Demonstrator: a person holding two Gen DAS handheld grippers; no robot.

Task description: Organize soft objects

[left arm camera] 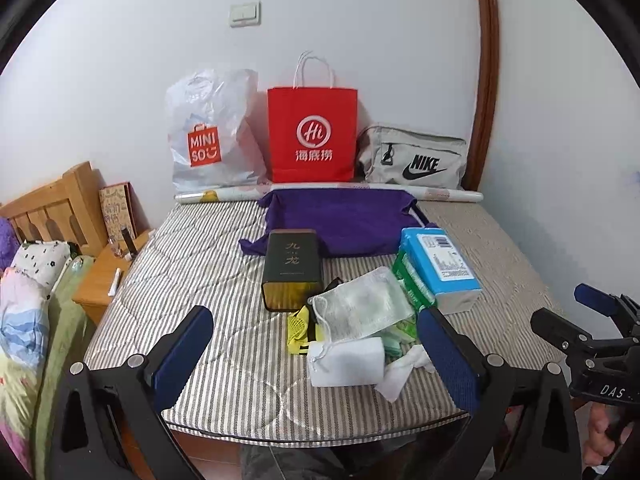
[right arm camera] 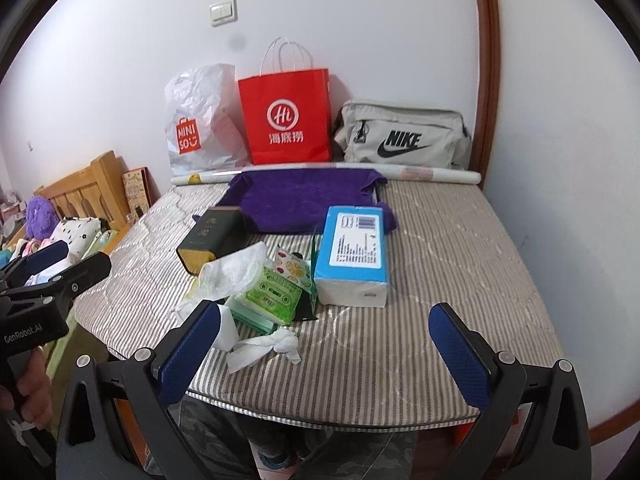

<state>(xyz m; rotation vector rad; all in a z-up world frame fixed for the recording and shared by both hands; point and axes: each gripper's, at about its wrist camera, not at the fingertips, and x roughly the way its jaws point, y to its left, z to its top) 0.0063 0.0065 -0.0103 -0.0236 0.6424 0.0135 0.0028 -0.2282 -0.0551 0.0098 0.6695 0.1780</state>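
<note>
A pile of soft things lies near the front of the striped mattress (left arm camera: 224, 272): a blue tissue pack (left arm camera: 440, 268) (right arm camera: 354, 252), green wet-wipe packs (right arm camera: 272, 296), a white mesh pouch (left arm camera: 360, 304), a white pouch (left arm camera: 346, 362) and crumpled white tissue (right arm camera: 264, 344). A dark box (left arm camera: 292, 270) (right arm camera: 214, 238) lies beside them, with a purple cloth (left arm camera: 340, 220) (right arm camera: 300, 200) spread behind. My left gripper (left arm camera: 316, 356) hovers open over the pile's near edge. My right gripper (right arm camera: 324, 356) is open above the mattress front, holding nothing.
Against the wall stand a white MINISO bag (left arm camera: 212, 136), a red paper bag (left arm camera: 312, 136) and a grey NIKE bag (left arm camera: 416, 160), with a rolled sheet (left arm camera: 224, 196) in front. A wooden headboard (left arm camera: 52, 204), nightstand (left arm camera: 104, 276) and bedding (left arm camera: 28, 320) are at left.
</note>
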